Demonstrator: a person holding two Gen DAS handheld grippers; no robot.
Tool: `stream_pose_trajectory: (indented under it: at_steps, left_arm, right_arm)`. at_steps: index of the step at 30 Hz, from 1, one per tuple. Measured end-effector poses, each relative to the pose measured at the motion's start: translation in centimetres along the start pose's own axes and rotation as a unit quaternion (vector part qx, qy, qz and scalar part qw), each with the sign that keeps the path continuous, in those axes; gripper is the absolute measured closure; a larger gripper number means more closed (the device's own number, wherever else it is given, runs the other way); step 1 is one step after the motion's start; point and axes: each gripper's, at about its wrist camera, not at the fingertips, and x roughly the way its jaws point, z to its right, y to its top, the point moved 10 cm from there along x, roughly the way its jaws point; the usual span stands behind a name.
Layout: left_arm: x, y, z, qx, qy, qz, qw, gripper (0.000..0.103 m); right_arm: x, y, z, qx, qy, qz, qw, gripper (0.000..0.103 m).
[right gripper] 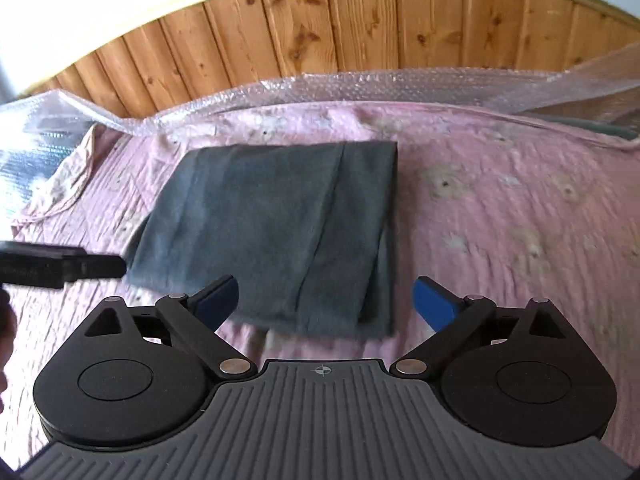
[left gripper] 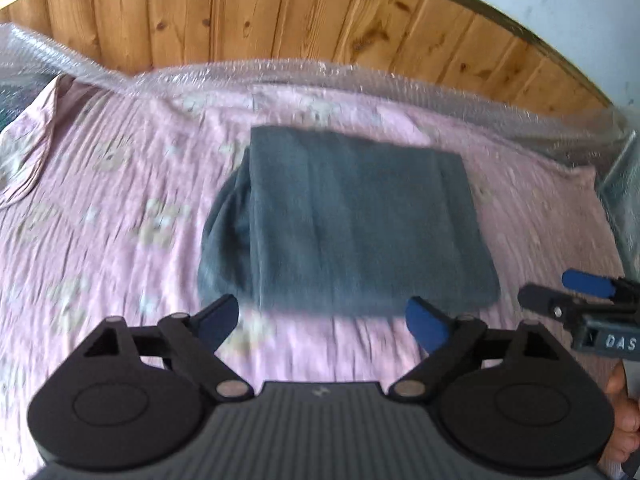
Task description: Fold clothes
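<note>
Both claws spread wide, nothing between: left gripper (left gripper: 322,320), right gripper (right gripper: 325,300), each just short of near hem. One folded grey garment (right gripper: 276,232) lies mid pink sheet (right gripper: 500,208); bare sheet all round. One bubble-wrap strip (right gripper: 360,88) along wood panelling (right gripper: 320,20).
</note>
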Motion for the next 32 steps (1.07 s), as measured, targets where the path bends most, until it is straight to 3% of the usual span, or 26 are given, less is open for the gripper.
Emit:
stream_pose_trajectory:
  at_steps: [7,17,32]
  left_arm:
    - [-4.9,-3.3,0.4,0.020,-0.004,0.007,0.9998,0.004]
    - [-10.9,-4.1,2.3,0.041,-0.021,0.047,0.9978,0.000]
    - [-12.5,-5.4,3.3,0.073,0.007,0.053,0.9959,0.000]
  right_arm:
    - [-5.2,-2.5,-2.6,-0.027,-0.052,0.012,0.998,0.007]
    - [-12.7,-3.1,-4.9,-0.019,-0.085,0.060,0.994,0.007]
    - [-14.2,-6.0,-6.0,-0.006,-0.101,0.056,0.993,0.006]
